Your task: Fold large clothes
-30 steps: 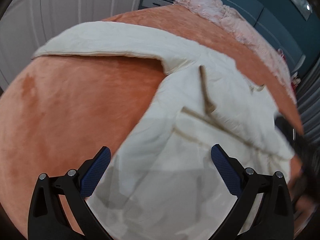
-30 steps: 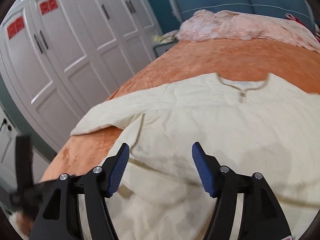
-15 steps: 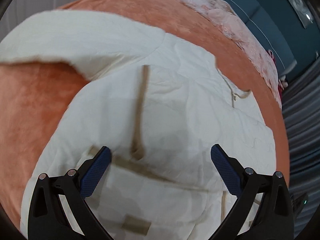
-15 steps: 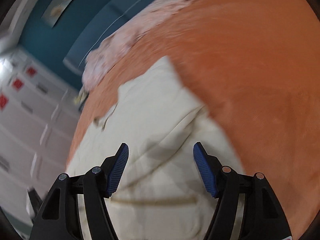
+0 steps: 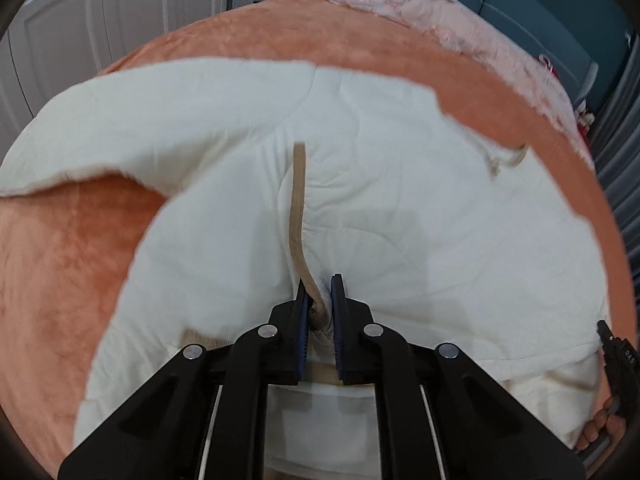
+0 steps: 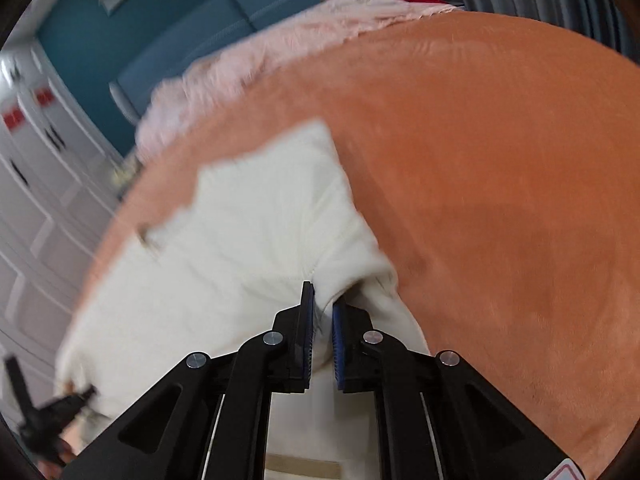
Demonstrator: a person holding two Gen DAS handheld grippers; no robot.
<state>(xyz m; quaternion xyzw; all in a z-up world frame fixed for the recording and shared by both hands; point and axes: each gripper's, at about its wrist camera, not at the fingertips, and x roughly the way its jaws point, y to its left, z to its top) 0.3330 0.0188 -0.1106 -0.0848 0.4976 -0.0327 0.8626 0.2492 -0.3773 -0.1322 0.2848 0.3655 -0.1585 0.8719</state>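
Both sets of fingers stood wide above the cloth a second ago; now each has come down onto the cream garment (image 5: 400, 208) and pinched in on it. My left gripper (image 5: 320, 300) has swung across from the bare orange bedspread (image 5: 64, 264) to the middle of the garment, and the tan strap (image 5: 298, 208) that lay off to one side now runs straight up from between its fingers.

I read the garment as spread flat on the bed so that its lower part can be gathered and carried over: one sleeve reaches out to the left, the neckline (image 5: 508, 160) lies toward the far right, and pink bedding (image 5: 420, 4) is bunched against the blue headboard beyond. Taking two holds well apart along the near side should let me lift an even line of cloth rather than a single peak.

On the left, the fingers are almost together, clamped on a ridge of cream fabric with the root of the tan strap caught in it. On the right, my right gripper (image 6: 322, 304) is closing, and its fingers already squeeze a fold of the garment (image 6: 256, 248) near its right-hand edge, just beside open bedspread (image 6: 500, 200). That view is smeared, so I cannot tell how many layers sit in the pinch.
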